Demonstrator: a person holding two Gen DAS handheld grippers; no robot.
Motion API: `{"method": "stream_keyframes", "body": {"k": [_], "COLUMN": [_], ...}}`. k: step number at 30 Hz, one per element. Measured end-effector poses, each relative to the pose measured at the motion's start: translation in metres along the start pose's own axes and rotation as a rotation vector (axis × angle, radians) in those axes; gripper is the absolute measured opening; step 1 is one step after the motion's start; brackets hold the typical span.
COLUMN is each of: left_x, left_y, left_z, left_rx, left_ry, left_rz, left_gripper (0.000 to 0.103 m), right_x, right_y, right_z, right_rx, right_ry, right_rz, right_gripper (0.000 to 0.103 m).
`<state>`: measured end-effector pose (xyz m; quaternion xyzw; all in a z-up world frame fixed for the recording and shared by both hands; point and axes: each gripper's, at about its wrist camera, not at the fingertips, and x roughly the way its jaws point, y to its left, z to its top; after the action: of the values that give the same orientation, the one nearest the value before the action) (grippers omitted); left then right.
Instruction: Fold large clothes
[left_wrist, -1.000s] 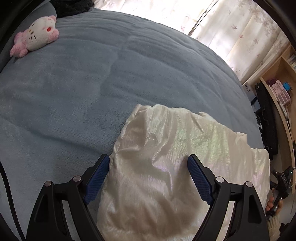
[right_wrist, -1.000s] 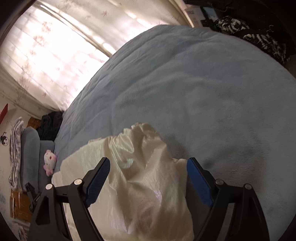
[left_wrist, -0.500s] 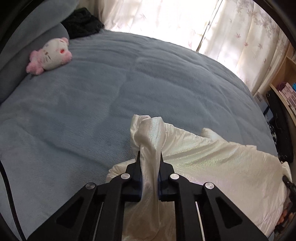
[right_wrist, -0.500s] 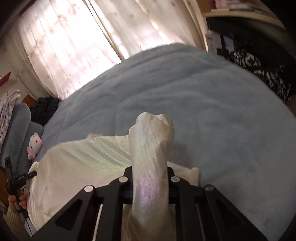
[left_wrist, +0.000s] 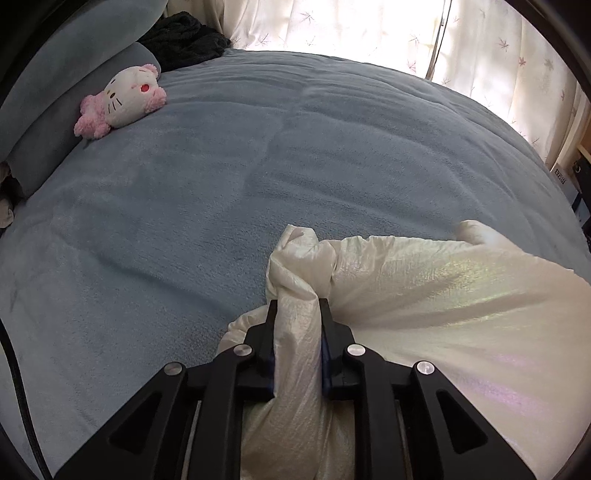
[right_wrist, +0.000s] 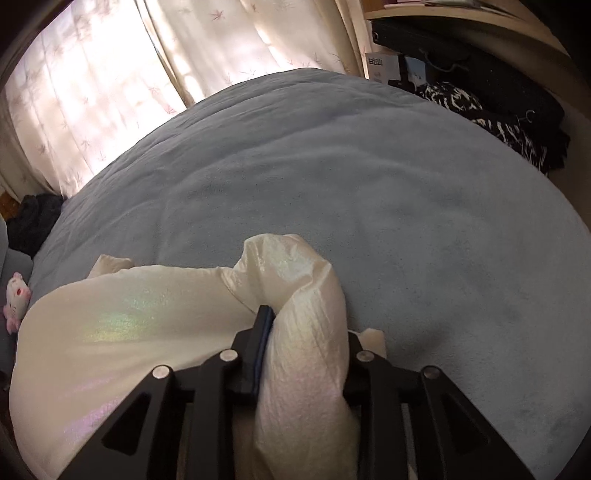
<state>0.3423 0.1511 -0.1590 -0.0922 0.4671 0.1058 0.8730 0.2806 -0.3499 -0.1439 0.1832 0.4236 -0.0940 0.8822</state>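
Now each hand-held gripper, left (left_wrist: 295, 314) and right (right_wrist: 303, 325), is clamped on a bunched corner of the cream garment (left_wrist: 461, 306), which stretches sideways between them above the bed (left_wrist: 258, 166).

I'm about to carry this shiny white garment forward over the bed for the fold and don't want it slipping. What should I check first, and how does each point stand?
1. Left gripper shut on the white garment: ok, fabric bunched between the fingers.
2. Right gripper shut on the garment: ok, a thick roll is pinched.
3. Fabric between the two grips taut: ok, it spans smoothly.
4. Blue blanket ahead free of obstacles: ok; the plush toy lies far off by the pillow.
5. Lower hem hanging free: cannot tell, out of view.
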Motion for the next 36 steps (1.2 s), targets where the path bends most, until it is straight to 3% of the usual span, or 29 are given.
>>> {"method": "stream_keyframes", "body": {"k": [9,34,36], "left_x": [0.014,0.023,0.021], "left_y": [-0.002,0.013,0.014], "left_z": [-0.007,-0.021,-0.019], "left_rx": [-0.009,-0.081,-0.077], "left_ry": [-0.023,-0.079,-0.068], "left_rz": [0.023,-0.051,-0.058], "left_gripper": [0.018,0.024,0.024], "right_x": [0.009,0.020,0.019], "right_y": [-0.001,-0.011,-0.009], "right_z": [-0.009,-0.017,-0.015], "right_rx": [0.012,0.064,0.057], "right_ry": [-0.025,-0.059,-0.050], "right_rz": [0.000,0.047,0.037], "right_gripper": [0.028,0.032,0.036]}}
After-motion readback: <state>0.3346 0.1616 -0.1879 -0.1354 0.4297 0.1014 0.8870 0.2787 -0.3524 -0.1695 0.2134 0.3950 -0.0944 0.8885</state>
